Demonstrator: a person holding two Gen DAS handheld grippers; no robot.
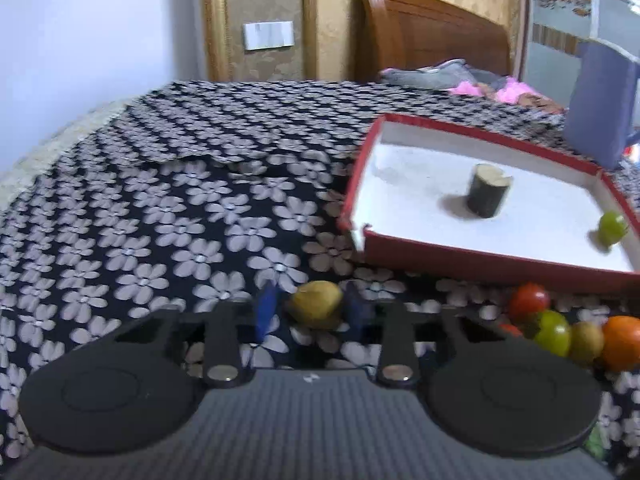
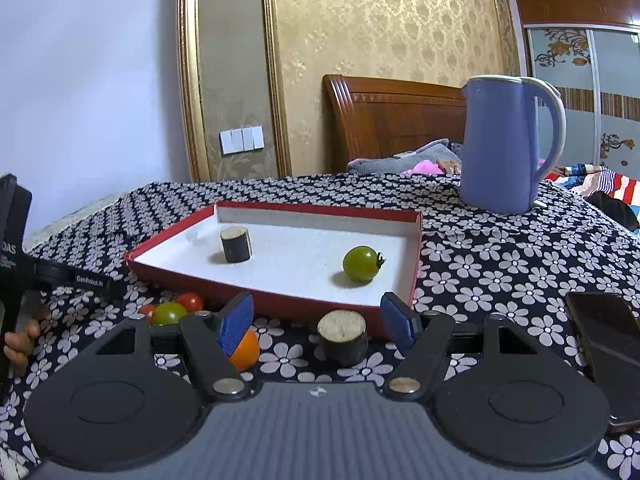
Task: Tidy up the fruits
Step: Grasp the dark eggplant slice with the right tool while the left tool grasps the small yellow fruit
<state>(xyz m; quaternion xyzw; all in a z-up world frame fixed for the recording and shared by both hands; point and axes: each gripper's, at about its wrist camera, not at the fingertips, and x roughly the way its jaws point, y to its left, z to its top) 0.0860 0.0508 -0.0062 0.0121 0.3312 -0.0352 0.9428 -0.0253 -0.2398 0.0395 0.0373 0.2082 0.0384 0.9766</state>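
A red box with a white inside [image 1: 492, 258] [image 2: 256, 294] holds a dark cylinder piece [image 1: 488, 196] [image 2: 236, 245] and a green tomato [image 1: 612, 228] [image 2: 361, 263]. My left gripper [image 1: 314, 308] is shut on a yellow-brown fruit [image 1: 316, 309] above the flowered cloth. A heap of red, green and orange fruits [image 1: 560, 328] [image 2: 176, 308] lies in front of the box. My right gripper [image 2: 318, 320] is open around a second dark cylinder piece [image 2: 342, 336] on the cloth. An orange fruit [image 2: 246, 350] lies by its left finger.
A blue kettle [image 2: 508, 144] [image 1: 600, 100] stands behind the box at the right. A dark phone [image 2: 608, 352] lies at the right edge. The other gripper's black body [image 2: 16, 240] is at far left. Bed headboard and clothes are behind.
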